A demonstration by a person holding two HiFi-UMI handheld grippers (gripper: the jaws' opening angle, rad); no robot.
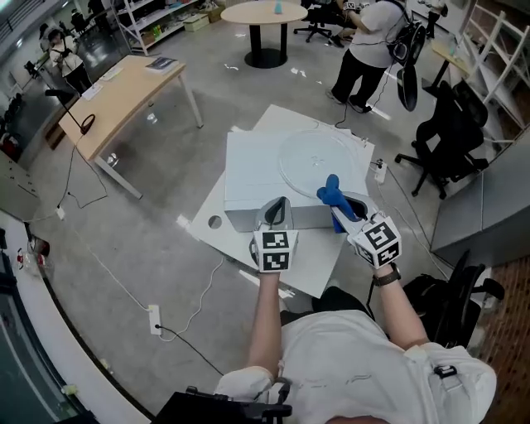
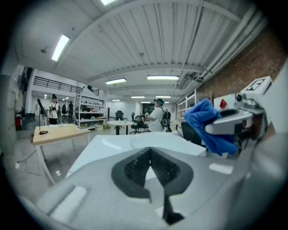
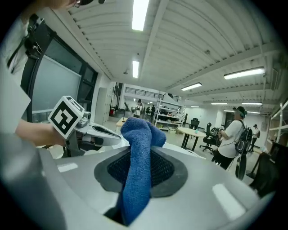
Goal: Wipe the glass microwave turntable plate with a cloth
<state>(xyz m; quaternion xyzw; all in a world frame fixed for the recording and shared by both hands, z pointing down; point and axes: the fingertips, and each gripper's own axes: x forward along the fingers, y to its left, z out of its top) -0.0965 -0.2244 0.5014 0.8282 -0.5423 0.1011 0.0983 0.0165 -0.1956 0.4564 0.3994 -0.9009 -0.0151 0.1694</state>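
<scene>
The clear glass turntable plate (image 1: 319, 159) lies flat on a white box-shaped appliance (image 1: 248, 178). My right gripper (image 1: 341, 205) is shut on a blue cloth (image 1: 331, 193) and hovers at the appliance's near right edge, just short of the plate. In the right gripper view the cloth (image 3: 137, 161) hangs pinched between the jaws, its folded top sticking up. My left gripper (image 1: 277, 213) is beside it on the left, at the appliance's near edge, shut with nothing in it (image 2: 150, 155). From the left gripper view the cloth (image 2: 204, 126) shows at the right.
The appliance sits on a white table (image 1: 310, 265) on a grey concrete floor. Black office chairs (image 1: 451, 137) stand to the right, and a wooden desk (image 1: 124, 95) to the left. A person (image 1: 368, 45) stands beyond, near a round table (image 1: 265, 16). A power strip (image 1: 154, 316) lies on the floor.
</scene>
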